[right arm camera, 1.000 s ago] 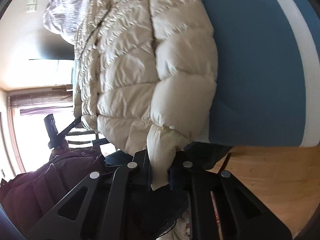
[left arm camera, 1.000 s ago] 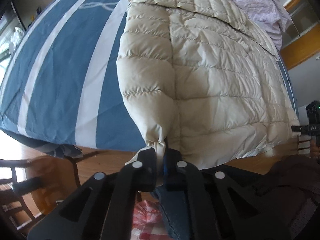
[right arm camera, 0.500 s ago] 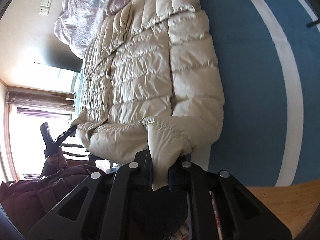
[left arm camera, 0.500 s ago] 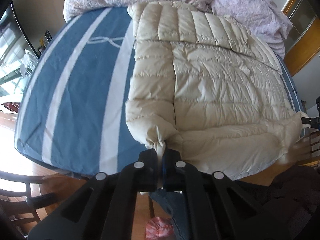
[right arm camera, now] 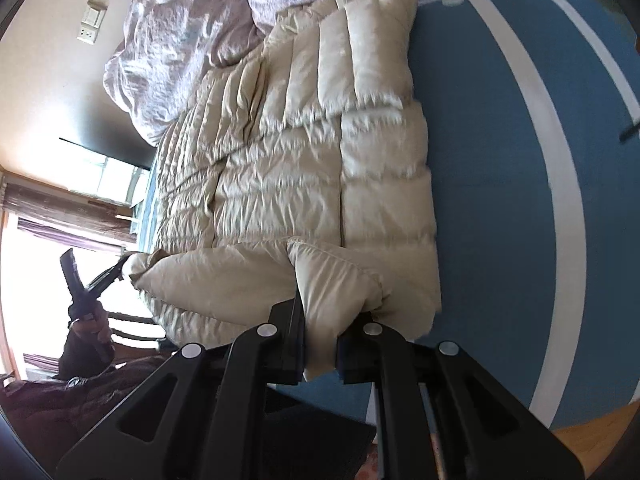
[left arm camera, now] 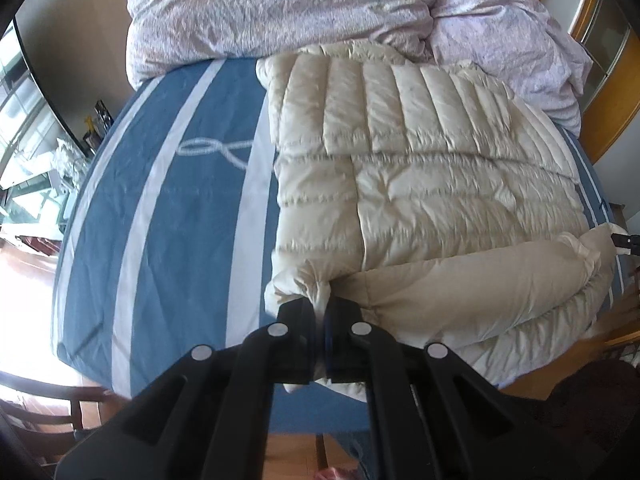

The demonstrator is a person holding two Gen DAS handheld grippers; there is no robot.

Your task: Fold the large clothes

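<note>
Both fingers pinch hem corners of the cream down jacket [left arm camera: 420, 184]: left gripper [left arm camera: 325, 336], right gripper [right arm camera: 320, 340], clamped on bunched fabric. It sprawls across the striped bed [left arm camera: 168, 208]. Looks light, puffy, slippery; corner holds suit it.

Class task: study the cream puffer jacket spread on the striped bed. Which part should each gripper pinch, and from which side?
The jacket is best pinched at its two near hem corners from the bed's foot. There the bunched fabric forms thin tabs, as left gripper and right gripper show.
</note>
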